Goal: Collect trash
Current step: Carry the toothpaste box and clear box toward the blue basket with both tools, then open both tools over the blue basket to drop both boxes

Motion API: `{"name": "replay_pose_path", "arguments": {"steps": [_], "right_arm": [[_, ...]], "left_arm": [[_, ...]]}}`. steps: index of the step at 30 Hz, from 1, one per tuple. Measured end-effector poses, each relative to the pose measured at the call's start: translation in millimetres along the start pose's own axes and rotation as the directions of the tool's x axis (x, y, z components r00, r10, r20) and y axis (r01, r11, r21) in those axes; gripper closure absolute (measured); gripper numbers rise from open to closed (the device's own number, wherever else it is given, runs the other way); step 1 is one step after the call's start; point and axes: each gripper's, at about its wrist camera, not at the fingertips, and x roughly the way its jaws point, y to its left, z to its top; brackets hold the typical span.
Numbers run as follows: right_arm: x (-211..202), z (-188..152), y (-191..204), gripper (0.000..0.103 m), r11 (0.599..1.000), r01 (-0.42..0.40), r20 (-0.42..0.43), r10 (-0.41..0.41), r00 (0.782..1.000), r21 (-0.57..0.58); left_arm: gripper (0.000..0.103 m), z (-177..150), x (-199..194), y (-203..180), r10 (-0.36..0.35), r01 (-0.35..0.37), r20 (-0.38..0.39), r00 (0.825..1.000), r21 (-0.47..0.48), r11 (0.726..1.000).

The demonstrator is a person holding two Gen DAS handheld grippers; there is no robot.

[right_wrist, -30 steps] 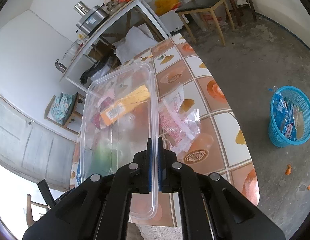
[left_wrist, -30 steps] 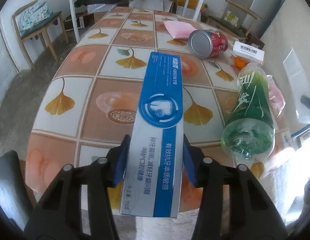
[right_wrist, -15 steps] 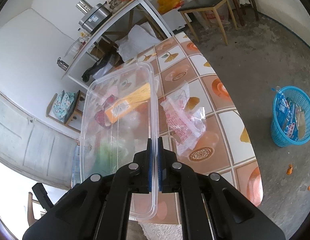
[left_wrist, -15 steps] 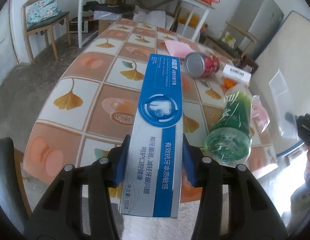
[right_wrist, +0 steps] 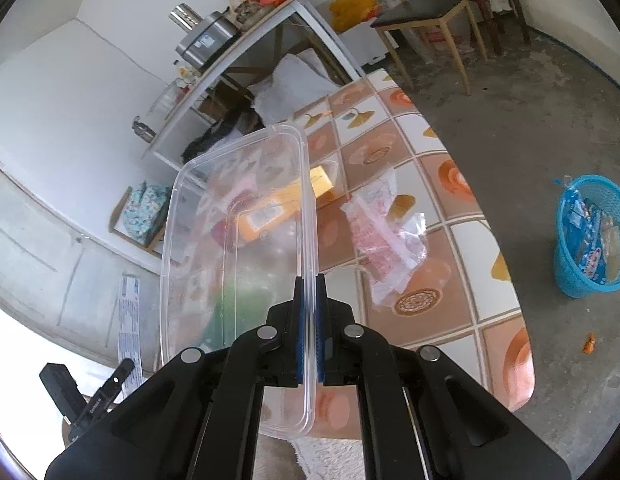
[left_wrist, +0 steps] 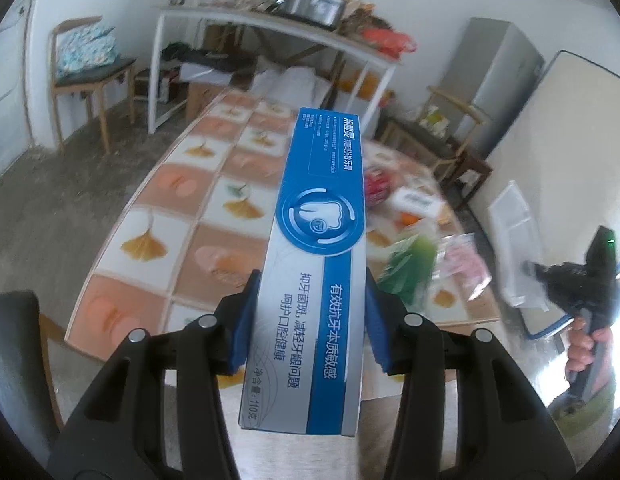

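The left gripper [left_wrist: 310,320] is clamping a toothpaste box [left_wrist: 314,264]; the right gripper [right_wrist: 309,320] is pinching a clear container [right_wrist: 238,232] by its thin rim, so it is risking slipping loose over the desk [right_wrist: 450,208].

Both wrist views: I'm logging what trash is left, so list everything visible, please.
toothpaste box: one, blue and silver, held above the table in the left gripper
plastic container: one, clear, held by its rim in the right gripper
table: one, orange and white leaf tiles, centre
can: one, red, on the table, blurred
green bottle: one, on the table, blurred
wrapper: one, pink and clear, crumpled on the table
basket: one, blue, on the floor, holding packets
chair: one, wooden, dark seat, past the table's far end
left gripper: black, blue pads, jaws on the box
right gripper: black, jaws shut on the container rim
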Motion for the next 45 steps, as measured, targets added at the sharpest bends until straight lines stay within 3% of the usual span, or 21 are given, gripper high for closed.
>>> {"name": "replay_pose_path", "arguments": {"steps": [6, 14, 18, 23, 26, 31, 34, 37, 39, 40, 41, 45], "right_arm": [[-23.1, 0.3, -11.2, 0.099, 0.998, -0.055, 0.036, 0.055, 0.998, 0.008], [-73.1, -0.3, -66.8, 0.099, 0.994, -0.057, 0.126, 0.045, 0.991, 0.088], [-106.2, -7.5, -108.3, 0.099, 0.986, -0.013, 0.182, -0.017, 0.983, 0.163], [-157.0, -22.2, -173.1, 0.099, 0.951, 0.095, 0.259, -0.175, 0.950, 0.296], [-180.9, -33.2, -211.3, 0.099, 0.914, 0.144, 0.283, -0.263, 0.922, 0.379], [-189.8, -46.1, -269.5, 0.099, 0.851, 0.196, 0.251, -0.352, 0.902, 0.487], [-180.4, -50.5, -299.6, 0.099, 0.818, 0.233, 0.200, -0.385, 0.901, 0.526], [-161.1, -48.2, -326.9, 0.099, 0.789, 0.270, 0.143, -0.409, 0.901, 0.552], [-146.6, -41.6, -347.8, 0.099, 0.768, 0.292, 0.102, -0.418, 0.902, 0.570], [-140.6, -37.9, -353.2, 0.099, 0.763, 0.296, 0.092, -0.420, 0.903, 0.574], [-133.4, -31.8, -360.5, 0.099, 0.758, 0.303, 0.080, -0.422, 0.903, 0.578], [-104.3, 6.2, -395.0, 0.097, 0.734, 0.336, 0.036, -0.440, 0.897, 0.591]], "left_arm": [[0.058, 19.4, -1.1, -59.0, -0.101, 0.099, 0.021, 0.995, 0.088, 0.991], [0.058, 30.6, 32.9, -162.9, -0.249, 0.253, -0.049, 0.967, 0.215, 0.943], [0.058, 23.9, 57.4, -209.8, -0.323, 0.346, -0.129, 0.938, 0.246, 0.906], [0.058, 13.1, 102.7, -281.2, -0.391, 0.462, -0.275, 0.878, 0.280, 0.841], [0.058, 4.5, 131.0, -320.6, -0.400, 0.509, -0.356, 0.844, 0.299, 0.807], [0.057, -24.6, 184.6, -388.1, -0.362, 0.556, -0.496, 0.789, 0.326, 0.765], [0.057, -41.2, 220.7, -421.3, -0.322, 0.557, -0.559, 0.764, 0.322, 0.765], [0.057, -63.6, 248.5, -451.7, -0.261, 0.541, -0.596, 0.760, 0.357, 0.761], [0.057, -74.5, 268.9, -469.0, -0.240, 0.547, -0.629, 0.739, 0.353, 0.759], [0.057, -81.0, 283.9, -481.0, -0.230, 0.552, -0.657, 0.718, 0.336, 0.764], [0.057, -84.6, 292.8, -489.5, -0.225, 0.554, -0.670, 0.707, 0.329, 0.765], [0.056, -86.5, 327.4, -529.3, -0.226, 0.564, -0.679, 0.699, 0.328, 0.758]]}}
